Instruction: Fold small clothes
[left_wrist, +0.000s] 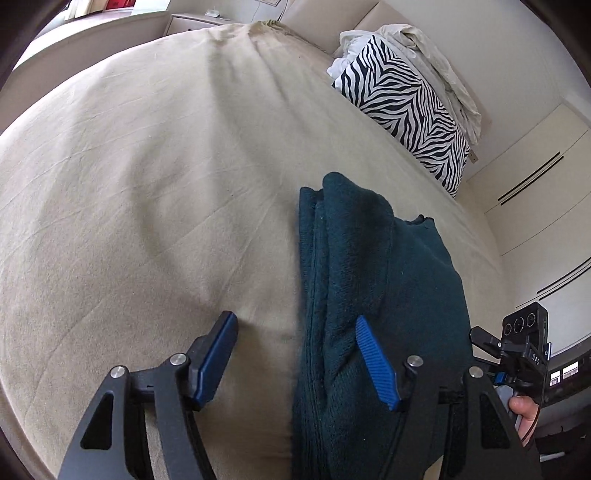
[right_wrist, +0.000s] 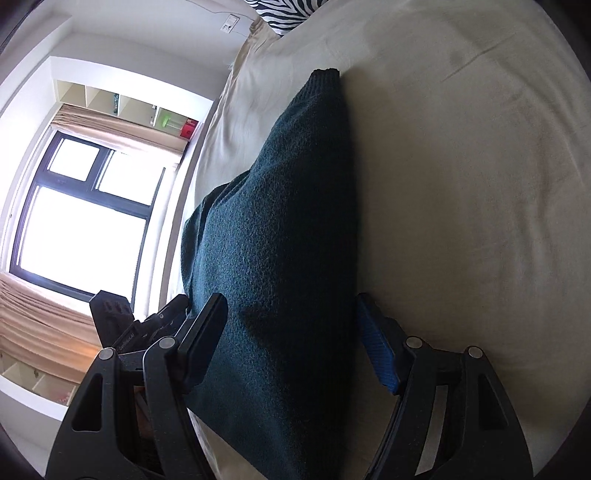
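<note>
On the bed (left_wrist: 147, 184), approx. 5 o'clock of the left wrist view, lies the dark teal garment (left_wrist: 369, 295), folded lengthwise into a long narrow stack, w/ layered edges showing along its 9 o'clock side. A zebra-print pillow (left_wrist: 406, 107) sits well apart toward 1 o'clock, pale bedding heaped behind it.

Left hand-held gripper (left_wrist: 295, 354): jaws apart, nothing clamped; one blue pad over bare sheet, the other over the garment's near end. No press on the cloth evident.

Right hand-held gripper (right_wrist: 291, 343): jaws spread wide, straddling the garment's near end, pads not pinching it. Cannot tell whether its underside brushes the fabric.

Handling, judged: thick fleecy knit, soft, limp, light; not fragile. Grippy nap, so slip is unlikely, but layers may shear apart or fan out if only the top ply is taken. Stack will sag when lifted.

Rec. hold: pinch all layers together at the two near corners, one gripper each, pads across the full thickness, then carry the near end toward 12 o'clock for the cross fold.
</note>
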